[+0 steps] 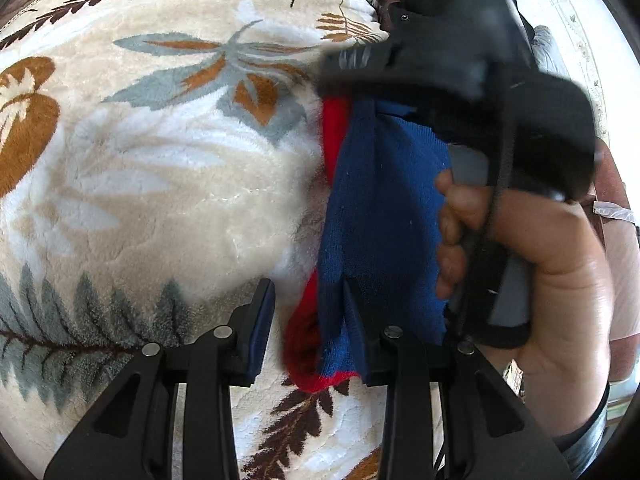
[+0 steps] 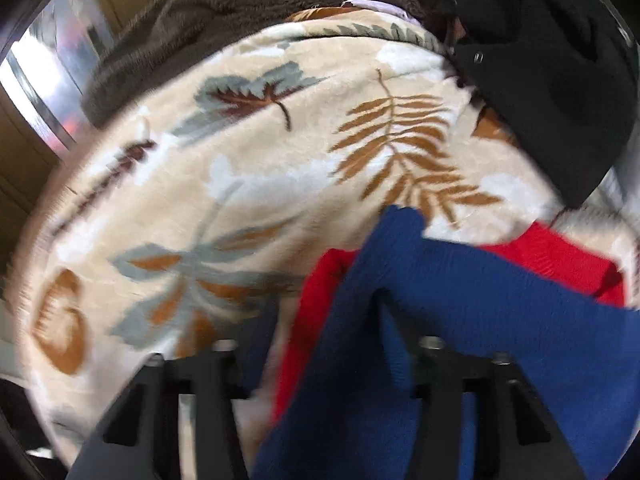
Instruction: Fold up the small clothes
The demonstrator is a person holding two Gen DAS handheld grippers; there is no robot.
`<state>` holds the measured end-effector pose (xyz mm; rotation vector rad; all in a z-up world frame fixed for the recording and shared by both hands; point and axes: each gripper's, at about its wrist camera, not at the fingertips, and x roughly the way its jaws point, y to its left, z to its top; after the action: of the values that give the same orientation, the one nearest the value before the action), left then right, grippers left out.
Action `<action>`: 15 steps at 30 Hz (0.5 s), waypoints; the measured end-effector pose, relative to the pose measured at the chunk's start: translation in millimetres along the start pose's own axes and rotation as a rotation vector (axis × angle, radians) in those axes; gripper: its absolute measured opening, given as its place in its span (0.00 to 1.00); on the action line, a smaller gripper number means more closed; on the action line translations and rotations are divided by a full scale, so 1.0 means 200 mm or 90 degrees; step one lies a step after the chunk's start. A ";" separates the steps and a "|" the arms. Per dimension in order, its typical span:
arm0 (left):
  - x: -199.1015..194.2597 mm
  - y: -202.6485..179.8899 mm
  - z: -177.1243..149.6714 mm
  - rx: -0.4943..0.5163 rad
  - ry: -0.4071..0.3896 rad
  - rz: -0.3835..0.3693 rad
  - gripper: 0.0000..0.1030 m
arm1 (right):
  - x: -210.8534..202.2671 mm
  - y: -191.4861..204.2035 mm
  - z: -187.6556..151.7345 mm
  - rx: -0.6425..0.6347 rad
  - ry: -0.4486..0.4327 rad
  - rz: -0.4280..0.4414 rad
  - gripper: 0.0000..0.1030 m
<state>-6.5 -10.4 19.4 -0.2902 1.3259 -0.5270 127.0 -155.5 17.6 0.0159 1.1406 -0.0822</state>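
A small blue and red knitted garment (image 1: 372, 208) hangs stretched between my two grippers above a leaf-patterned blanket (image 1: 160, 184). My left gripper (image 1: 308, 300) has its jaws apart, and the garment's lower end drapes over its right finger (image 1: 352, 308). My right gripper shows in the left wrist view (image 1: 360, 80), held by a hand (image 1: 540, 248), with the garment's upper end hanging from its tip. In the blurred right wrist view the garment (image 2: 460, 300) covers my right gripper (image 2: 324, 320), so its jaws are hidden.
The blanket (image 2: 240, 184) covers the whole surface below. A dark brown fleece (image 2: 224, 12) lies bunched at its far edge. A black object (image 2: 552, 80) fills the upper right of the right wrist view.
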 end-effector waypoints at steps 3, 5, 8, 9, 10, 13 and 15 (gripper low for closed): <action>0.01 0.00 0.01 0.000 -0.001 -0.002 0.31 | -0.04 -0.03 -0.01 -0.018 -0.016 0.008 0.18; 0.01 0.00 0.01 0.003 0.001 -0.007 0.31 | -0.09 -0.08 -0.02 0.000 -0.041 0.043 0.17; 0.01 -0.02 0.00 0.017 0.010 -0.021 0.37 | -0.17 -0.17 -0.03 0.034 -0.069 0.096 0.16; 0.01 -0.03 0.00 0.025 0.011 -0.020 0.42 | -0.21 -0.19 -0.04 0.039 -0.076 0.106 0.16; 0.02 -0.05 -0.01 0.037 0.011 -0.016 0.44 | -0.23 -0.21 -0.04 0.043 -0.081 0.113 0.16; 0.04 -0.10 -0.02 0.066 0.010 -0.009 0.53 | -0.31 -0.26 -0.04 0.063 -0.096 0.139 0.15; 0.06 -0.13 -0.02 0.085 0.012 -0.005 0.56 | -0.35 -0.29 -0.05 0.074 -0.104 0.150 0.15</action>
<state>-14.7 -38.8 21.1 -0.1810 1.3014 -0.6229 84.4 -208.9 79.1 0.2425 0.9623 0.0600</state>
